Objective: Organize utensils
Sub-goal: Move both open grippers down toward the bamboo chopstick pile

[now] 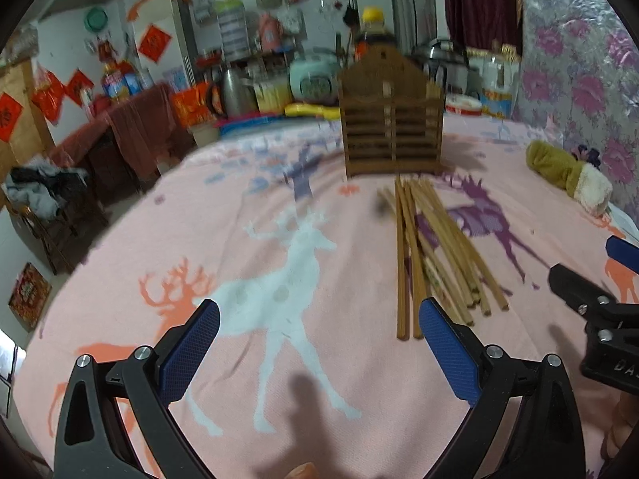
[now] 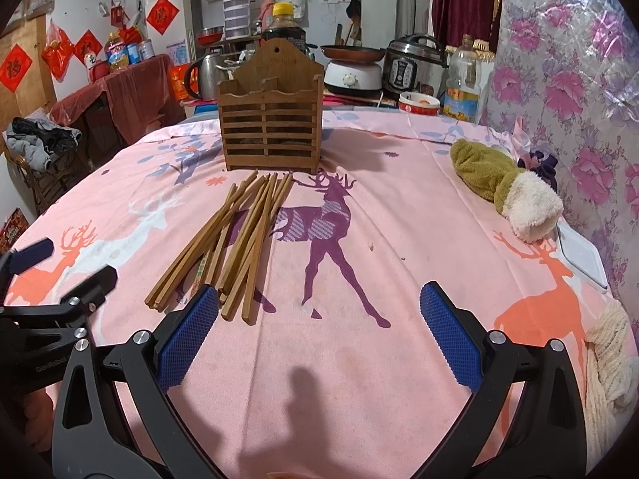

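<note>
Several wooden chopsticks point(image 2: 233, 243) lie in a loose pile on the pink deer-print cloth, in front of a slatted wooden holder point(image 2: 270, 119) that stands upright. The pile point(image 1: 433, 255) and the holder point(image 1: 393, 119) also show in the left wrist view. My left gripper point(image 1: 319, 315) is open and empty, its right finger beside the near chopstick ends. My right gripper point(image 2: 319, 307) is open and empty, its left finger just before the near chopstick ends. Each gripper shows at the edge of the other's view.
A green and white plush cloth point(image 2: 507, 187) lies at the right by the floral wall. A white flat object point(image 2: 579, 255) and cream yarn point(image 2: 611, 359) sit at the right edge. A cooker point(image 2: 415, 64), kettle point(image 2: 207, 74) and bottles stand behind the table.
</note>
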The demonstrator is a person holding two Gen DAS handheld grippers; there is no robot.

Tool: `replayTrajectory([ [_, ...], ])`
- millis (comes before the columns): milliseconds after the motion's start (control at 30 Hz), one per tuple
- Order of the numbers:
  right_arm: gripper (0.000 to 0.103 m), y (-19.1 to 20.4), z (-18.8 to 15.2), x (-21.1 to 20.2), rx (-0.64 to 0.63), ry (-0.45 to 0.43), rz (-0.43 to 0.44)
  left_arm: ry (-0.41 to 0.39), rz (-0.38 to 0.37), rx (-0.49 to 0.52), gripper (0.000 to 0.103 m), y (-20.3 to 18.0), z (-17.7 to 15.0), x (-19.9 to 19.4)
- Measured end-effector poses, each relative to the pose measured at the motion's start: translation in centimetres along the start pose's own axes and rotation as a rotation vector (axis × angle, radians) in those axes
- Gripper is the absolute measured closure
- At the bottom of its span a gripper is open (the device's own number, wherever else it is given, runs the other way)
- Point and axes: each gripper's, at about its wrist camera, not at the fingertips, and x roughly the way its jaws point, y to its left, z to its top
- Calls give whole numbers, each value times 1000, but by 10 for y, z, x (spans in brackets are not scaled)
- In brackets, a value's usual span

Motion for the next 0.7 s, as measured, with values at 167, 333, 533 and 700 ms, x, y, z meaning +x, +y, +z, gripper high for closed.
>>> replayTrajectory([
  [167,6,-9,2,18,12,75,23,106,-53,-51,6,11,3,21],
  [333,6,-19,4,59,-32,201,-24,146,-22,15,6,9,11,38],
  [533,6,-41,5,87,-10,297,11,134,-26,22,6,19,34,52],
  [700,5,-46,3,86,-25,303,52,203,-134,-17,6,14,48,66],
])
